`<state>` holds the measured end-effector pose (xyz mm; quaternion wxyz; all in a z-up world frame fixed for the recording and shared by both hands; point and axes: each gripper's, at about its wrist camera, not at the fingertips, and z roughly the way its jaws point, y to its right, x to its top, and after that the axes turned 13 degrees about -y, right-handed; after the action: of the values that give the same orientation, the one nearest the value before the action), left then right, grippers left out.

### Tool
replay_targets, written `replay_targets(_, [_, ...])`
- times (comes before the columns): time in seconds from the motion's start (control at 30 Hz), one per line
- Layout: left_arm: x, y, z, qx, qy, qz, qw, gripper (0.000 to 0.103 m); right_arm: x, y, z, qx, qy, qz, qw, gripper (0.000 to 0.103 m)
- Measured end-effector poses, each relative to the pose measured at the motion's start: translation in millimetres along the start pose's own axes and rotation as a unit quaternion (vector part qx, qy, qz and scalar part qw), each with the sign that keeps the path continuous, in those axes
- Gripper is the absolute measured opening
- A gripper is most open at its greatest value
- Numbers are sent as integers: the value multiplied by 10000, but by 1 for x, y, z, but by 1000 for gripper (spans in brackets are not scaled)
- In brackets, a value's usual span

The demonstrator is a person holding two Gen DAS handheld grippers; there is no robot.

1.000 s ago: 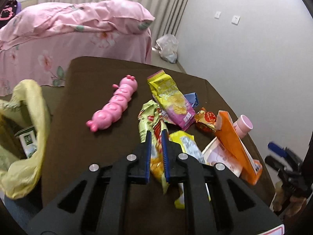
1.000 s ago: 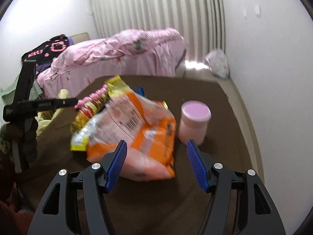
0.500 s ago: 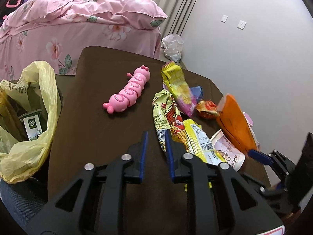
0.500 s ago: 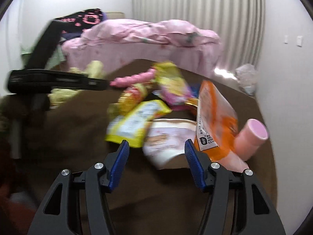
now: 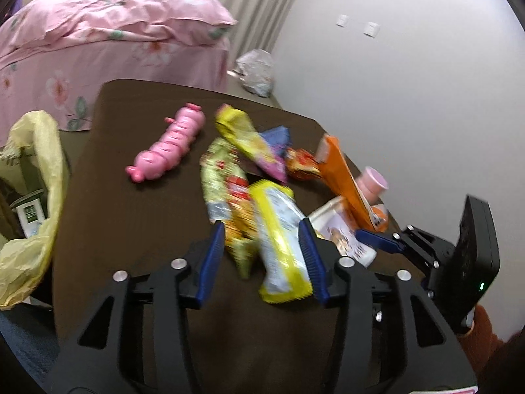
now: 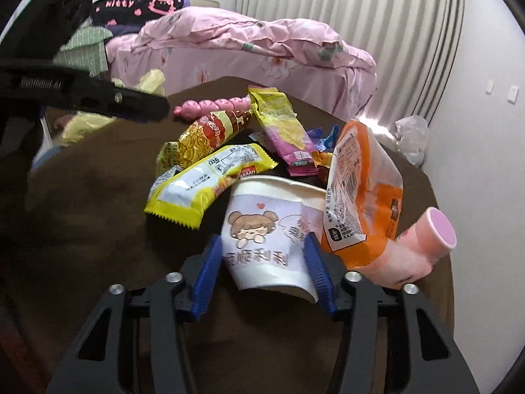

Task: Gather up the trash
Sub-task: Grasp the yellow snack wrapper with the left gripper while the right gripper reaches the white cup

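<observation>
The brown table carries nearly all the trash, so the collecting looks barely begun. Beside its left edge the yellow trash bag stands open with only a small green-and-white carton visible inside; whatever else it holds is hidden.

On the table, the largest pieces are the orange snack bag, propped on edge, and the crushed white paper cup lying on its side against it. Next come the yellow wrapper, the red-and-yellow noodle packet and the yellow-and-purple chip packet, all overlapping in one heap. A pink lidded jar leans by the orange bag, and a pink caterpillar toy lies apart from the heap; I judge that these two may not be trash at all. Small blue and red wrappers sit behind the heap.

The right gripper is closing, its jaws on either side of the paper cup and just about touching it. The left gripper is opening over the yellow wrapper, which lies between its jaws unpressed.
</observation>
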<state>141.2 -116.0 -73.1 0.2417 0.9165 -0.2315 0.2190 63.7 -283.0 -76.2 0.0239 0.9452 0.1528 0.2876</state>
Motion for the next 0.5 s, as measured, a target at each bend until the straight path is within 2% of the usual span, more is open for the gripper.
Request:
replay_targets(0.07, [-3, 6, 4, -79, -127, 51, 9999, 48, -8, 3, -10, 177, 0, 115, 9998, 19])
replay_targets(0.17, [-5, 18, 17, -77, -308, -86, 9995, 49, -24, 8, -18, 332, -171, 227, 9990, 19])
replay_targets(0.33, [0, 28, 50, 625, -588, -218, 9961, 49, -51, 21, -27, 506, -153, 551, 9971, 19])
replay_targets(0.37, [-1, 27, 54, 641, -653, -261, 9955, 49, -54, 23, -30, 522, -76, 625, 9966, 19])
replay_targets(0.43, [-4, 24, 61, 586, -837, -283, 9944, 44, -58, 32, -33, 733, 99, 889, 9933, 26])
replay_targets(0.47, [-5, 23, 62, 567, -864, -267, 9943, 37, -59, 37, -33, 883, 137, 1029, 9907, 46])
replay_targets(0.5, [-7, 22, 60, 527, -886, -240, 9944, 33, -58, 42, -30, 1088, 171, 1209, 9865, 54])
